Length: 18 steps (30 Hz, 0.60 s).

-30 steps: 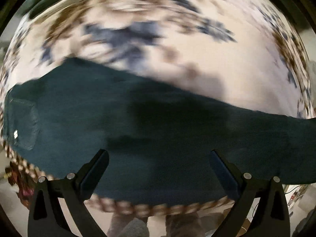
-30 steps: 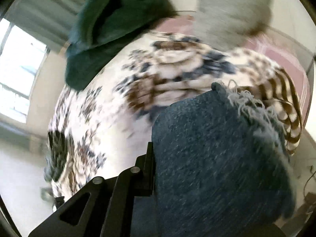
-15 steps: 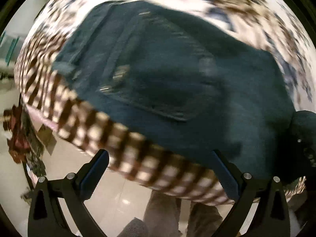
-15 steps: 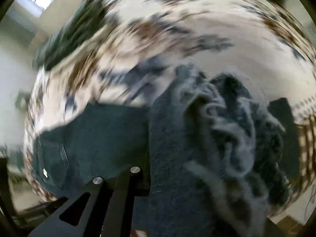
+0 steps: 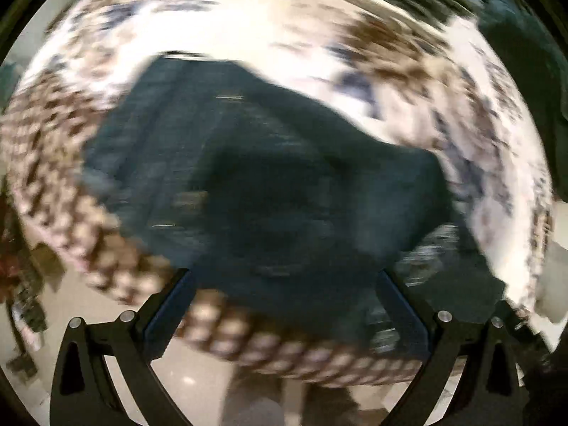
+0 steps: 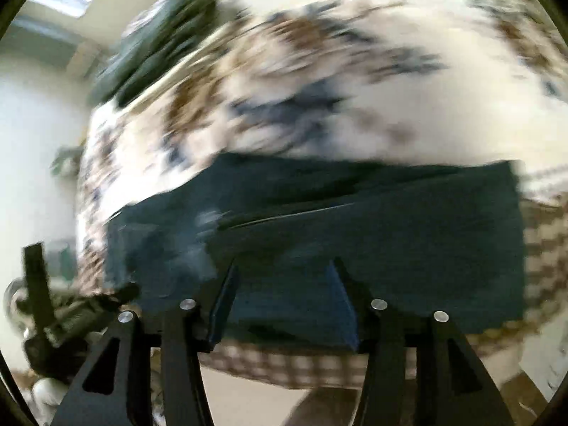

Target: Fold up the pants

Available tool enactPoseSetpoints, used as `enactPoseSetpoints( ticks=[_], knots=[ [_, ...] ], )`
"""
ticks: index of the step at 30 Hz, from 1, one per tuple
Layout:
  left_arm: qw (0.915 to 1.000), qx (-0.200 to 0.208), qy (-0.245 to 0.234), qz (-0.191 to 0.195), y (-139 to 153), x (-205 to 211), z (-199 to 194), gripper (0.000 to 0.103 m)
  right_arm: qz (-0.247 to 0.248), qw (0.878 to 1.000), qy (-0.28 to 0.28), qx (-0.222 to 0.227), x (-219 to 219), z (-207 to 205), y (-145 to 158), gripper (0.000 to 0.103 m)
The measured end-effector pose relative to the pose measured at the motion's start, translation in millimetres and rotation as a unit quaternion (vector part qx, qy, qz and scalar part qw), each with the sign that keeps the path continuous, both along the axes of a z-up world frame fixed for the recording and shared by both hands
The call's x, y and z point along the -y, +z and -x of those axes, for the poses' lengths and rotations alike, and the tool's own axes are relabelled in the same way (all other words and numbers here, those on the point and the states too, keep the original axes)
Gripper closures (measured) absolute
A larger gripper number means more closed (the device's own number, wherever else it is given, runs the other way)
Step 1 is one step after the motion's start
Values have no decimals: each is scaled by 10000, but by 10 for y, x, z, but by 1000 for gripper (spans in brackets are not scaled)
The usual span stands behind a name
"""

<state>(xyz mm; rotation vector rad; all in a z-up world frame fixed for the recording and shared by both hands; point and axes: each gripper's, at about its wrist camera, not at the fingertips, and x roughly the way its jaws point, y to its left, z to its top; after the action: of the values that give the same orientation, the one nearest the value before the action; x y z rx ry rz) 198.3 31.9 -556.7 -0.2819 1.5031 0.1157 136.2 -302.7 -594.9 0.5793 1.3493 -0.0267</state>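
Note:
Dark blue denim pants [image 5: 284,184] lie folded on a floral bedspread [image 5: 408,81] near the bed's front edge; both views are motion-blurred. In the right wrist view the pants [image 6: 355,220] form a wide flat band with a layer doubled over. My left gripper [image 5: 284,305] is open and empty, hovering over the pants' near edge. My right gripper [image 6: 284,298] is open with its jaws partly apart, nothing between them, just above the pants' near edge. The left gripper shows at the lower left of the right wrist view [image 6: 71,312].
The bedspread has a brown-and-white checked border [image 5: 266,337] hanging over the bed edge. Dark green clothing [image 6: 159,35] lies at the far side of the bed. Pale floor [image 5: 184,390] lies below, with clutter at the left [image 5: 21,284].
My right gripper has let go of the frayed pant leg it held, and the leg now lies folded over the pants. Both cameras swung; the left gripper stayed open.

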Motion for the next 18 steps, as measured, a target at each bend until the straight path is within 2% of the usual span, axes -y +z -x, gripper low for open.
enactPoseSetpoints(
  ticks=[1, 3, 5, 6, 7, 9, 10, 12, 13, 14, 16, 17, 18],
  knots=[
    [9996, -33, -195, 183, -116, 157, -58, 0, 133, 9998, -57, -105, 110, 7, -15, 45],
    [9974, -158, -689, 151, -348, 486, -209, 1, 367, 9981, -267, -413, 447, 156, -130, 45],
    [9932, -329, -1117, 26, -600, 749, -344, 26, 432, 9961, -429, -637, 620, 238, -254, 45],
    [9912, -387, -1269, 16, -691, 870, -365, 49, 480, 9948, -486, -756, 699, 291, -318, 45],
    [9895, -249, -1422, -38, -707, 959, -372, 81, 474, 9940, -529, -833, 757, 338, -370, 45],
    [9839, -14, -1765, -278, -670, 1056, -375, 96, 469, 9938, -485, -882, 803, 391, -442, 45],
    [9821, 45, -1850, -362, -655, 1053, -391, 100, 503, 9937, -440, -901, 787, 403, -463, 45],
    [9806, 76, -1813, -736, -667, 965, -455, 102, 462, 9935, -397, -965, 772, 455, -551, 45],
    [9823, -2, -1706, -769, -723, 859, -501, 102, 455, 9933, -390, -987, 757, 455, -583, 45],
    [9852, -100, -1604, -595, -754, 789, -533, 101, 459, 9933, -375, -995, 742, 464, -609, 45],
    [9911, -72, -1308, -240, -647, 680, -583, 95, 399, 9940, -355, -959, 698, 447, -607, 45],
    [9922, -44, -1230, -196, -571, 681, -586, 92, 211, 9956, -341, -848, 662, 423, -578, 45],
    [9937, -27, -1103, -187, -475, 695, -561, 79, 94, 9966, -286, -762, 607, 388, -565, 45]
  ],
)
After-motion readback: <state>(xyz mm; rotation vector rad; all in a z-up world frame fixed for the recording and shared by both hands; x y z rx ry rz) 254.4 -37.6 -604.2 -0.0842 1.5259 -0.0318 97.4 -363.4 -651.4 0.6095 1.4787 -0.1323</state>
